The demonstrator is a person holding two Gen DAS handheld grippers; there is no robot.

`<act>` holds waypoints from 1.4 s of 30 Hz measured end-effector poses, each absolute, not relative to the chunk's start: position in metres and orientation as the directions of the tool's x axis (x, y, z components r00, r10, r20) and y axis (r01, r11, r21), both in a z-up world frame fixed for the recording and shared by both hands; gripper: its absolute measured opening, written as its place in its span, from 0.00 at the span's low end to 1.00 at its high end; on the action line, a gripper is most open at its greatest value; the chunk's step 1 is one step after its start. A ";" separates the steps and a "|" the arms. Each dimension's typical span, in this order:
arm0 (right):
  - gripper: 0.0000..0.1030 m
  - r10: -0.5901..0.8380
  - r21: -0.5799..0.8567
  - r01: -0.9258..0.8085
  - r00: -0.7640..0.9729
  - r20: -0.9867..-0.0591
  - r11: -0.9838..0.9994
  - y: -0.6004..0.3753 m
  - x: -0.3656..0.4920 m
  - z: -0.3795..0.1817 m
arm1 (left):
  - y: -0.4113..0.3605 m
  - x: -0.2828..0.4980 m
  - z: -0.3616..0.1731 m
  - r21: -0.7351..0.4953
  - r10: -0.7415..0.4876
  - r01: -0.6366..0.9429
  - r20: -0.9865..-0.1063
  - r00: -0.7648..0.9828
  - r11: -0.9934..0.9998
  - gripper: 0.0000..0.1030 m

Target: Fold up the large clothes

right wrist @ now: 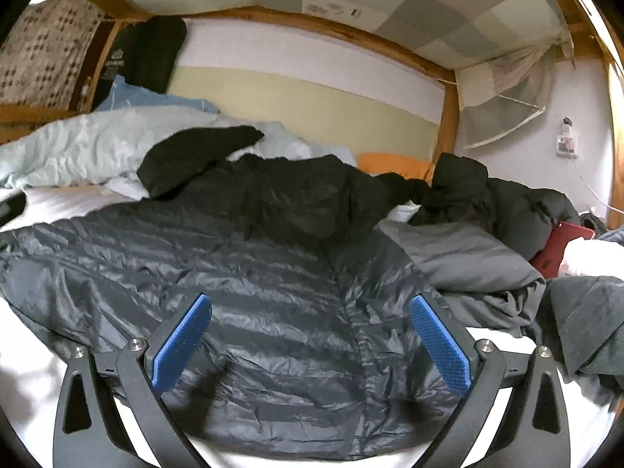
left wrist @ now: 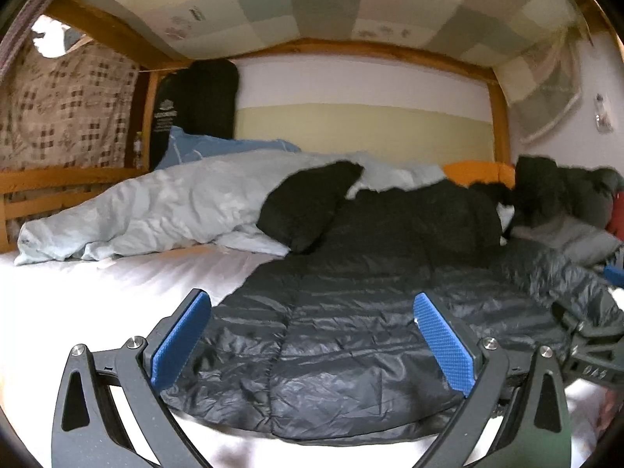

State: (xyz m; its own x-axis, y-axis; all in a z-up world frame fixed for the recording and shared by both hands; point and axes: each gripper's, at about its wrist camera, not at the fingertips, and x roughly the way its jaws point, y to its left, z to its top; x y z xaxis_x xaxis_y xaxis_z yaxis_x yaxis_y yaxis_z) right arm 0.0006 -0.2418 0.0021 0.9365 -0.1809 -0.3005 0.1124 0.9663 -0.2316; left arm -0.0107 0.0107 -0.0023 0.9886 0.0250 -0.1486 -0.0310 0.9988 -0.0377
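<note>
Both hand-held grippers, left (left wrist: 312,335) and right (right wrist: 312,335), spread wide, holding nothing, over shiny black quilted puffer jacket (left wrist: 351,331) flat on white bed (left wrist: 97,292). Slippery fabric, probably slides out mid-fold.

Black quilted jacket (right wrist: 273,273), pale-blue duvet (left wrist: 156,206) (orange pillow (left wrist: 479,173) behind)

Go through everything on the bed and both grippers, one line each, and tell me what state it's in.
Puffer jacket: spread flat, unfolded.
Left gripper: open, holding nothing.
Right gripper: open, holding nothing.
Light blue duvet: bunched up.
Grey garment: crumpled.
Red phone: propped against the clothes.
</note>
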 end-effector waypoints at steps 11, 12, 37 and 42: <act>1.00 -0.142 -0.228 0.072 0.942 -0.305 0.971 -0.236 0.000 0.002 | -0.004 -0.004 0.001 0.013 -0.010 0.013 -0.170 0.985 1.000 1.00; 1.00 -0.146 -0.238 0.075 0.945 -0.294 0.968 -0.234 -0.001 0.002 | -0.005 -0.006 0.002 0.019 -0.003 0.006 -0.158 0.987 1.000 1.00; 1.00 -0.265 -0.147 0.238 0.942 -0.208 0.960 -0.271 -0.061 0.030 | -0.006 -0.033 0.034 0.087 -0.011 0.029 -0.191 0.981 0.996 1.00; 1.00 -0.307 -0.013 0.315 0.913 -0.269 0.949 -0.342 -0.076 0.062 | 0.025 0.002 0.063 0.180 0.004 0.068 -0.372 0.928 0.981 1.00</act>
State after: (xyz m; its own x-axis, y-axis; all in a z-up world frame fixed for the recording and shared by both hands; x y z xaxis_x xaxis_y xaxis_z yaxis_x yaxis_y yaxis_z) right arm -0.0757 -0.3425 0.0617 0.9128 -0.3071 -0.2692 0.3155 0.9488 -0.0127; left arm 0.0019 0.0255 0.0633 0.9284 0.0038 -0.3717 0.0681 0.9813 0.1802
